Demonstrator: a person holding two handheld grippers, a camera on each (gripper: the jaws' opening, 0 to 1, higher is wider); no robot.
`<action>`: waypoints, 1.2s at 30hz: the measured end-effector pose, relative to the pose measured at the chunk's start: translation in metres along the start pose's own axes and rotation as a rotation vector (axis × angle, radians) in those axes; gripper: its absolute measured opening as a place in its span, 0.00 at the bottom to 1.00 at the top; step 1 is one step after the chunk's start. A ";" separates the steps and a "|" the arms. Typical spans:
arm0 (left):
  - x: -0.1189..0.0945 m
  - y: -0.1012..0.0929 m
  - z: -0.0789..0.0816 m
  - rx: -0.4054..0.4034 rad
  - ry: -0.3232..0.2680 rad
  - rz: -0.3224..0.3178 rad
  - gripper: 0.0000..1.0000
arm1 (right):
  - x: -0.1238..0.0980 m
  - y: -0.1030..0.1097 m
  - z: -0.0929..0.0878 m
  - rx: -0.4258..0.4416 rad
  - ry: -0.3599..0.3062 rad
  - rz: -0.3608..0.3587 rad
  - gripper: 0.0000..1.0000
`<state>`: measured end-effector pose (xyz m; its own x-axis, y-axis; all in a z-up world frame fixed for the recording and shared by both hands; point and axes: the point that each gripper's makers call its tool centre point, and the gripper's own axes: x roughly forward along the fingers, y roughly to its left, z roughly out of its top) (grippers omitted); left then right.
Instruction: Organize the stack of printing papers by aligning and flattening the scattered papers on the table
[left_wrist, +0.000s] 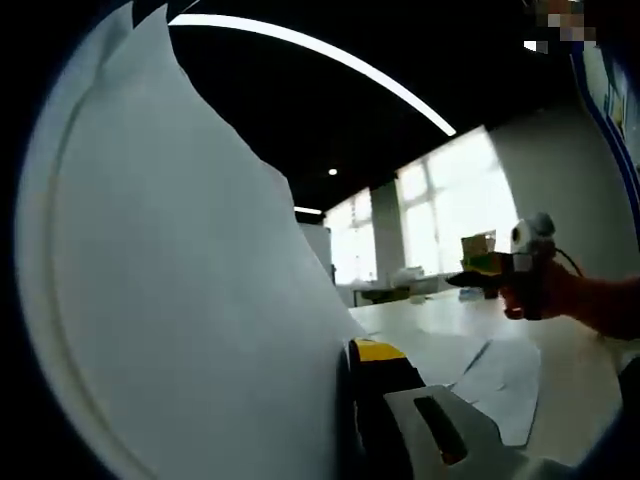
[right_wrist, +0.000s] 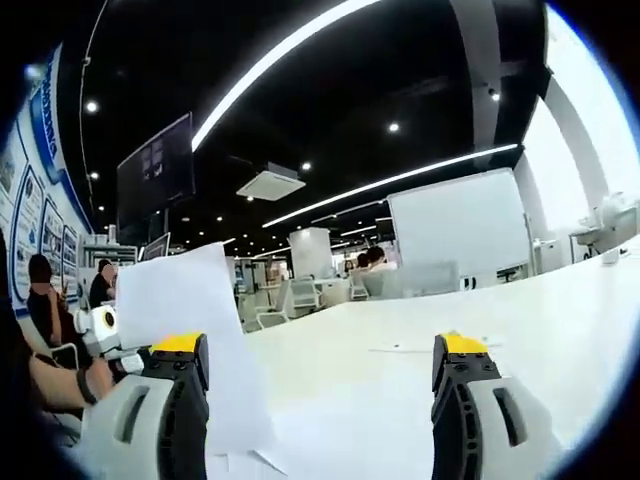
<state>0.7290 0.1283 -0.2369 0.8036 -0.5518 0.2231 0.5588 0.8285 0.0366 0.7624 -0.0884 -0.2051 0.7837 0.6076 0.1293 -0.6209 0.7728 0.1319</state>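
A large white paper sheet (left_wrist: 190, 300) stands lifted off the table, covering the left half of the left gripper view. My left gripper (left_wrist: 350, 355) is shut on its edge; one yellow-tipped finger (left_wrist: 378, 352) shows, the other is hidden behind the sheet. The right gripper view shows the same lifted sheet (right_wrist: 190, 320) at the left, with the left gripper (right_wrist: 100, 330) behind it. More loose papers (left_wrist: 500, 375) lie flat on the white table (left_wrist: 575, 375). My right gripper (right_wrist: 320, 350) is open above the table, nothing between its jaws. A hand holds it in the air at the right (left_wrist: 490, 275).
A single flat sheet (right_wrist: 430, 347) lies further out on the table (right_wrist: 560, 330). A whiteboard (right_wrist: 455, 235) stands beyond the table and bright windows (left_wrist: 430, 220) beyond that. Seated people (right_wrist: 45, 300) are at the far left.
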 end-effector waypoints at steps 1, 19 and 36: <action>0.000 0.000 0.000 0.001 0.000 0.000 0.10 | -0.001 -0.001 0.000 -0.001 0.000 -0.003 0.88; 0.000 0.000 -0.001 -0.001 0.004 0.001 0.10 | -0.012 -0.011 -0.008 -0.006 0.021 -0.033 0.87; 0.000 0.000 -0.001 -0.002 0.005 0.001 0.10 | -0.024 -0.021 -0.007 -0.004 0.018 -0.063 0.87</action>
<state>0.7290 0.1280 -0.2384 0.8050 -0.5515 0.2187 0.5584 0.8288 0.0344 0.7565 -0.1178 -0.2175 0.8216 0.5606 0.1033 -0.5700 0.8104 0.1357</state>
